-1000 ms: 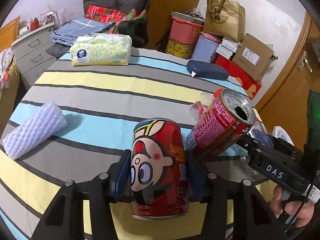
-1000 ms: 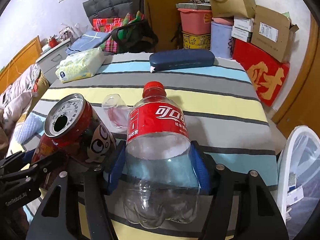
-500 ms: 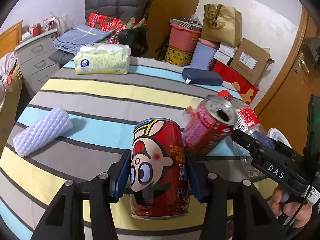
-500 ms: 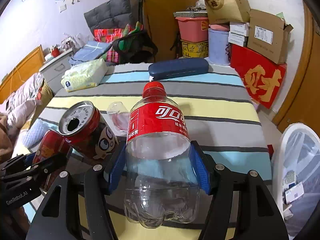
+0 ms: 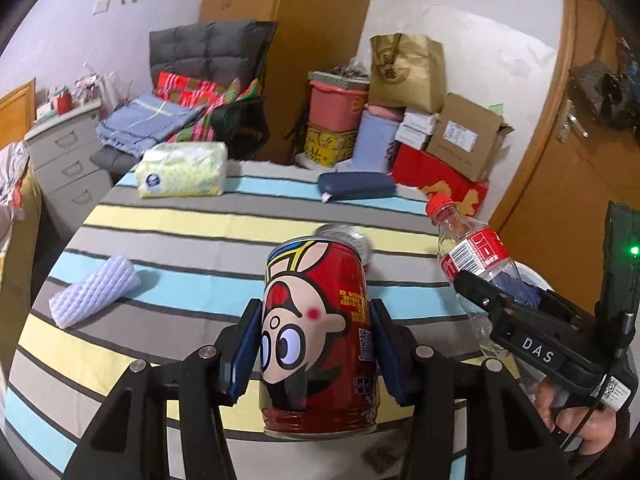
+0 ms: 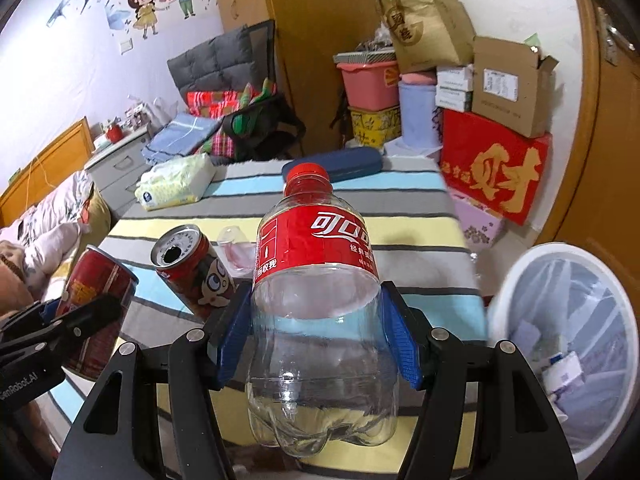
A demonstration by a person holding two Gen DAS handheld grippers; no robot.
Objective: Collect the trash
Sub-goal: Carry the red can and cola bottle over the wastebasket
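While clamped upright in left hand-held gripper (image 5: 316, 344), can (image 5: 318, 332), right hand-held gripper (image 6: 318, 344) gripping bottle (image 6: 320, 300) cap-up

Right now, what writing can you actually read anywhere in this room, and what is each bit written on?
"DAS": on the right gripper, seen from the left one.
"可口": white letters on the bottle label; cut off after that.
"财": large gold character on the red box.
"nRobot.AI": on the left gripper, its start cut off.
Can print, bottle barcode, carton labels, paper bag logo: too small or blurred.

Tissue pack (image 5: 182, 169) at table's (image 5: 168, 220) far left — case (image 5: 357, 186) far right; bin (image 6: 568, 320) right of table.
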